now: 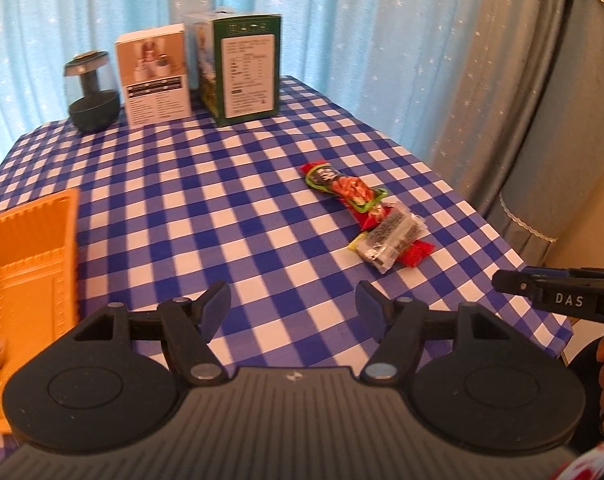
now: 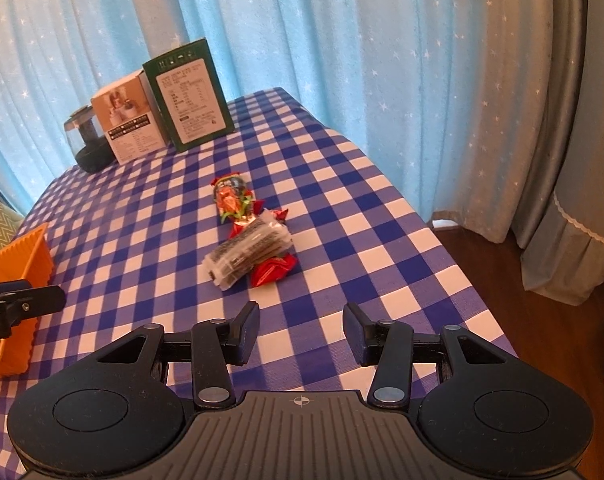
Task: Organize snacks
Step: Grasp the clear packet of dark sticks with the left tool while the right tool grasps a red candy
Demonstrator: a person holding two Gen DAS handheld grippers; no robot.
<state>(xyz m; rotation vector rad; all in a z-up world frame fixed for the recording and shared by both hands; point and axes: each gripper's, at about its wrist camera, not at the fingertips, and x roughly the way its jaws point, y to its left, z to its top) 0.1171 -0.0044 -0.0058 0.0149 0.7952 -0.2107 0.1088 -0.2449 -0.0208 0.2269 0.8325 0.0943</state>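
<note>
Several snack packets lie in a small pile on the blue checked tablecloth: a red and green packet, and a clear packet with dark print lying over a red wrapper. An orange plastic tray sits at the table's left side. My left gripper is open and empty, above the cloth between the tray and the pile. My right gripper is open and empty, a little in front of the pile; it also shows at the right edge of the left wrist view.
At the table's far end stand a green box, a white box and a dark round lamp-like object. Star-patterned curtains hang behind. The table's right edge drops to a wooden floor.
</note>
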